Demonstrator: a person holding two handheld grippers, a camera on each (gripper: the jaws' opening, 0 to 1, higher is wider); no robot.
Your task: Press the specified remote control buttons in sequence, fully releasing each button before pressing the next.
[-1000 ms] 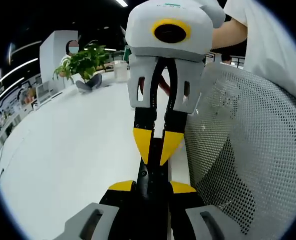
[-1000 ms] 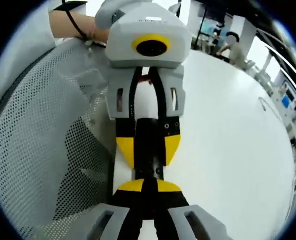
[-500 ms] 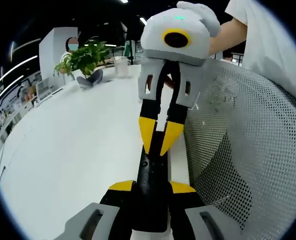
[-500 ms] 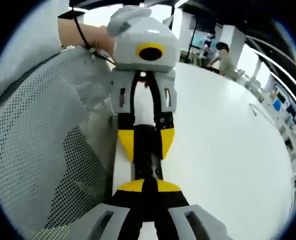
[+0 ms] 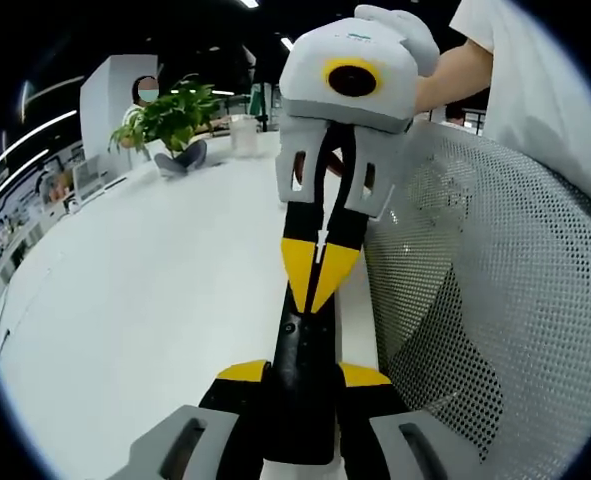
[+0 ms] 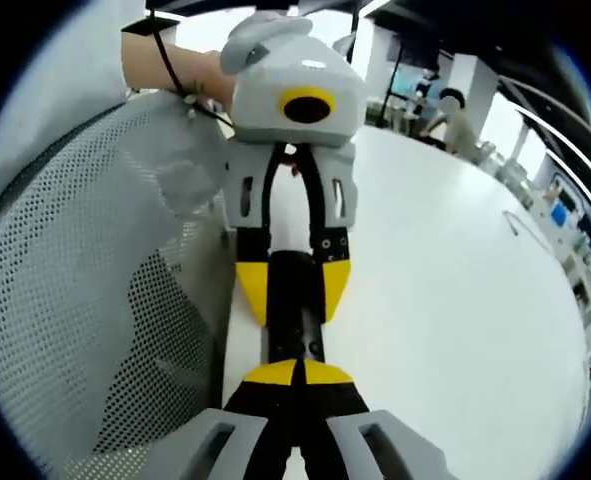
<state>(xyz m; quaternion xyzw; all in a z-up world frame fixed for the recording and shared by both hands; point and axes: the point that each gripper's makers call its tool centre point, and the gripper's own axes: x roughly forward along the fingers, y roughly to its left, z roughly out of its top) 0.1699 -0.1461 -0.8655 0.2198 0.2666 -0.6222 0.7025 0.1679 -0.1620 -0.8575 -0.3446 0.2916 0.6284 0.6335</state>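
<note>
Since half a second ago, the right gripper's (image 5: 317, 262) yellow tips have drawn together until they meet, seen from the left gripper view, where a narrow gap separated them before; the other gripper and the remote keep their places.

Remote control (image 5: 300, 385): a long, narrow black bar held lengthwise between the two grippers, above the near edge of the table. In the left gripper view it runs up from that view's own jaws to the tips of the opposite gripper; its buttons are too dark to make out. The left gripper (image 5: 303, 374) is clenched on one end of the remote, its yellow pads pressed against the sides. In the right gripper view, the same bar (image 6: 293, 310) passes between the left gripper's (image 6: 293, 285) yellow pads, and this view's own tips are closed in front of its near end; whether they pinch the remote or merely touch it cannot be told.

Surface: a broad white table (image 5: 145, 290), glossy and bare around the grippers. Just beside the grippers stands a grey mesh chair back (image 5: 495, 300), and behind it a person in a white shirt (image 5: 535, 90).

Room: an open office with dark ceiling and strip lights. At the far end of the table sit a potted green plant (image 5: 170, 120) and a clear cup (image 5: 242, 132); its contents cannot be told.
</note>
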